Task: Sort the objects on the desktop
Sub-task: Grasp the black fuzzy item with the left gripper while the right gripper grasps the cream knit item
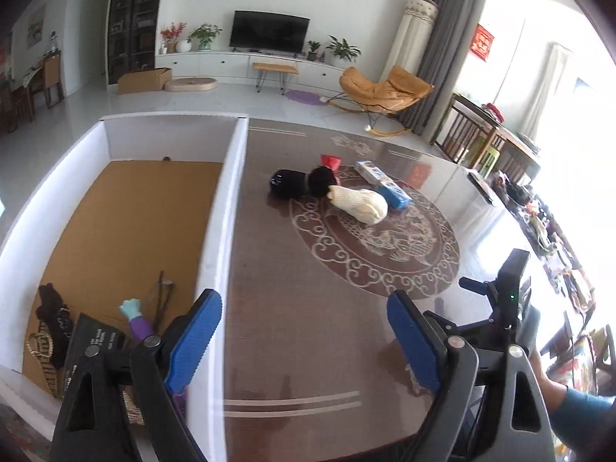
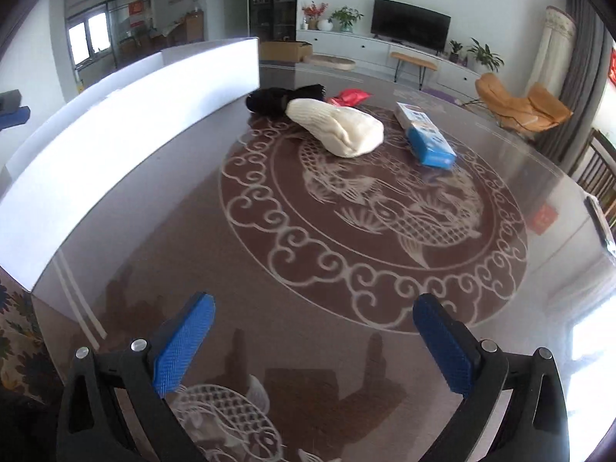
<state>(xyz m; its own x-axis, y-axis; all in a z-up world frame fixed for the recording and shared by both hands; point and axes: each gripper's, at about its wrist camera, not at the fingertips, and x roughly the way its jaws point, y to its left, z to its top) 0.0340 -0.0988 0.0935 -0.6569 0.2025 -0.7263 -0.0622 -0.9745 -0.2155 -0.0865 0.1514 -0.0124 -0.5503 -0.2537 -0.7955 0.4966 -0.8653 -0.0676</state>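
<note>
my left jaws stand wide apart with nothing between them, above the white box's wall. my right jaws stand wide apart too, over bare desk. on the desk beyond: a cream knitted sock, rolled and plump, touching a black bundle; a blue-and-white carton lies just beside it; a red packet sits behind.

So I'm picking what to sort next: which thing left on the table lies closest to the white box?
The black bundle, at the far left of the pile beside the box wall; the cream glove, red packet and blue carton lie further right.
</note>
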